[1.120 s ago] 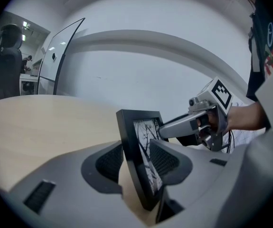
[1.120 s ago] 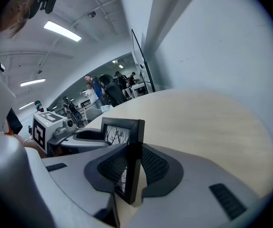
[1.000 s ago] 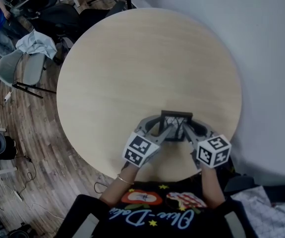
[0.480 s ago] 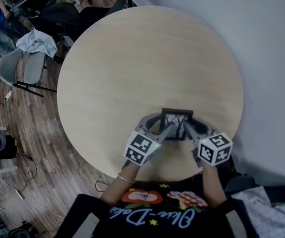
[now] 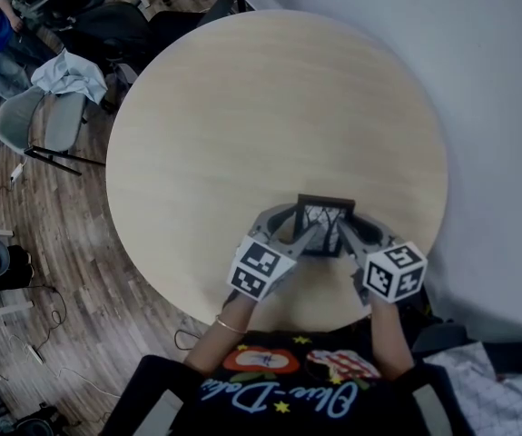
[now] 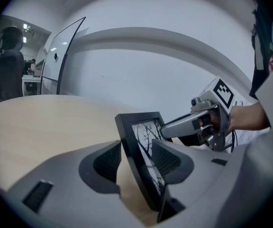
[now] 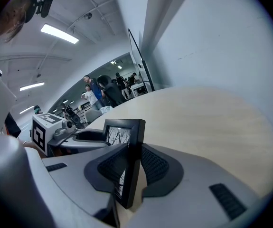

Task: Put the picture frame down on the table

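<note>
The picture frame [image 5: 324, 218] stands tilted on the table [image 5: 242, 107], one side edge inside each pair of jaws. The left tongs [image 6: 135, 160] have just been opening. Their jaws are apart with the frame's left edge loose between them, and a gap shows at the outer pad [image 6: 108, 159]. The right tongs [image 7: 132, 167] are clamped on the frame's right edge, a pad on each face.

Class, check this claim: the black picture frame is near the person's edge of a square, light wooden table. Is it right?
Not quite: the table is round, not square, as the head view shows. The rest holds: the black picture frame is near the person's edge of that light wooden table.
</note>
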A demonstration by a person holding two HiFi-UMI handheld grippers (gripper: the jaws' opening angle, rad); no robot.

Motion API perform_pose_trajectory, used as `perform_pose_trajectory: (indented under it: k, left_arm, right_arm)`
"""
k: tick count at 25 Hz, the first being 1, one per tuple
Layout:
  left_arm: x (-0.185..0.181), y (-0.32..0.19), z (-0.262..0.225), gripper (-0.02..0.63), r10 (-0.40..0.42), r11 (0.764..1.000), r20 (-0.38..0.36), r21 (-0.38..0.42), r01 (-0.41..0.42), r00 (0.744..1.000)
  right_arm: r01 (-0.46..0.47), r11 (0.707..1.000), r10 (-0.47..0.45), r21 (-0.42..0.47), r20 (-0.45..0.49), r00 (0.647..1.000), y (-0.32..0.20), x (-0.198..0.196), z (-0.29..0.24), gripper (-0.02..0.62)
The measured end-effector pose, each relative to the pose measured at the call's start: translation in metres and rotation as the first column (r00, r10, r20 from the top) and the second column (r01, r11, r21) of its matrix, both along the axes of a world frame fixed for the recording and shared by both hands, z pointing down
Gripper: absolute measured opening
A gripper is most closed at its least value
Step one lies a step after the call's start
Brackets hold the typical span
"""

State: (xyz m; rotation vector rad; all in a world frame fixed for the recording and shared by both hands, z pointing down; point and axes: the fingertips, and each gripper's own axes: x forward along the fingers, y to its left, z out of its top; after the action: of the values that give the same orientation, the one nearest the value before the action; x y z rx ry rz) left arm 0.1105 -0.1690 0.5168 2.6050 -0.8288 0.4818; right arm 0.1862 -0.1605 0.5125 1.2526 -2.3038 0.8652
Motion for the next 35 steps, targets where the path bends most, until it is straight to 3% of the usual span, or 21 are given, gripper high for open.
perform_pose_trajectory:
  k: [18, 35]
  left_arm:
    - [-0.012, -0.001, 0.003, 0.181, -0.006, 1.0, 0.053, -0.002, 0.006, 0.999]
    - [-0.01, -0.01, 0.026, 0.179, -0.035, 0.999, 0.144, -0.02, 0.039, 0.989]
  right_arm:
    - [-0.04, 0.998, 0.042, -0.039, 0.048, 0.998, -0.004, -0.001, 0.009, 0.066]
    - [-0.054, 0.995, 0.054, -0.083, -0.004, 0.999, -0.018, -0.001, 0.031, 0.081]
